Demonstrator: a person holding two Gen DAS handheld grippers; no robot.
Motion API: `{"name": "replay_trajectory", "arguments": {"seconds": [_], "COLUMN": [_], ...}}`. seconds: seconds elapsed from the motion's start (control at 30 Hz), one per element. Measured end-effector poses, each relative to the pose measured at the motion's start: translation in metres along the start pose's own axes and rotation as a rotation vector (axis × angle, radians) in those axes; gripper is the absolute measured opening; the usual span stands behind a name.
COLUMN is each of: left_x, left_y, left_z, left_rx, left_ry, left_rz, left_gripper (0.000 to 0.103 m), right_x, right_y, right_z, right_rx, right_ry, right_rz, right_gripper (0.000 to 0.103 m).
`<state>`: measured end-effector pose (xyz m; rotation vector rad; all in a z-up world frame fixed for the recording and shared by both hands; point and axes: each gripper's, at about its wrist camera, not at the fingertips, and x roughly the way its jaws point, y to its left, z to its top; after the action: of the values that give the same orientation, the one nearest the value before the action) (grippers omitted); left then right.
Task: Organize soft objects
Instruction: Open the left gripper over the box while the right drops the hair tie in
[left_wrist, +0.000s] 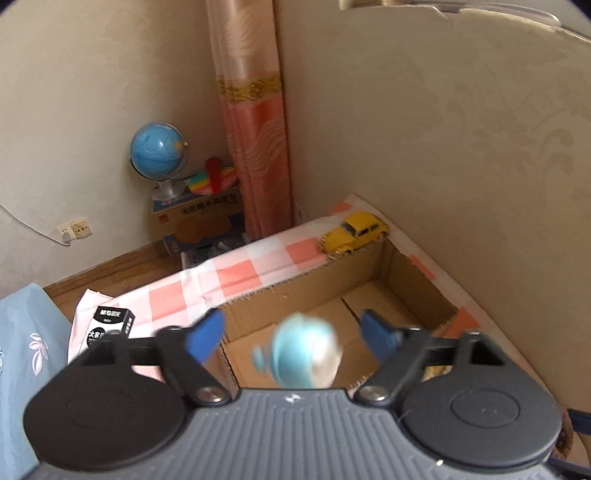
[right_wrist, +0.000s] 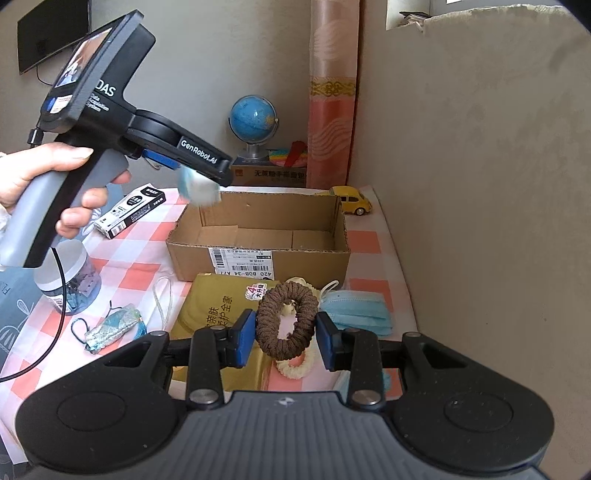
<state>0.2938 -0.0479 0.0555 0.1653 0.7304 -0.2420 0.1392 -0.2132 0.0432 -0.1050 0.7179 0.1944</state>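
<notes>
In the left wrist view my left gripper (left_wrist: 293, 336) stands open over the cardboard box (left_wrist: 317, 284). A blurred light-blue soft thing (left_wrist: 306, 354) hangs loose between the blue pads (left_wrist: 205, 338), touching neither. The right wrist view shows that left gripper (right_wrist: 192, 173) in a person's hand (right_wrist: 55, 173), with the blue thing (right_wrist: 197, 188) just under it at the box's (right_wrist: 295, 258) far left corner. My right gripper (right_wrist: 286, 339) is shut on a brown scrunchie (right_wrist: 269, 317), held upright above a cream scrunchie (right_wrist: 295, 369). A blue face mask (right_wrist: 354, 310) lies to the right.
A gold packet (right_wrist: 218, 310), a small blue-silver pouch (right_wrist: 110, 328), a plastic jar (right_wrist: 70, 273) and a black-and-white carton (right_wrist: 129, 214) lie on the checked cloth (right_wrist: 110, 258). A yellow toy car (right_wrist: 351, 199) stands behind the box, by the wall. A globe (right_wrist: 253, 118) stands beyond the table.
</notes>
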Motion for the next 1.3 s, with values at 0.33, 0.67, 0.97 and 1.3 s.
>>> {"name": "replay_trajectory", "arguments": {"seconds": [0.33, 0.67, 0.97, 1.3], "left_x": [-0.031, -0.094, -0.119, -0.118], "left_y": [0.003, 0.012, 0.023, 0.036], "left_z": [-0.012, -0.073, -0.125, -0.147], "left_rx": [-0.005, -0.048, -0.127, -0.153], "left_ry": [-0.003, 0.008, 0.023, 0.047], "left_rz": [0.022, 0.071, 0.122, 0.15], "left_gripper": [0.091, 0.095, 0.095, 0.095], "right_x": [-0.001, 0.009, 0.049, 0.122], "right_y": [0.003, 0.009, 0.017, 0.027], "right_z": [0.004, 0.021, 0.071, 0.118], "right_rx": [-0.001, -0.004, -0.011, -0.023], "right_ry": [-0.006, -0.005, 0.001, 0.057], "right_rz": [0.006, 0.036, 0.061, 0.032], "right_gripper": [0.04, 0.04, 0.04, 0.043]}}
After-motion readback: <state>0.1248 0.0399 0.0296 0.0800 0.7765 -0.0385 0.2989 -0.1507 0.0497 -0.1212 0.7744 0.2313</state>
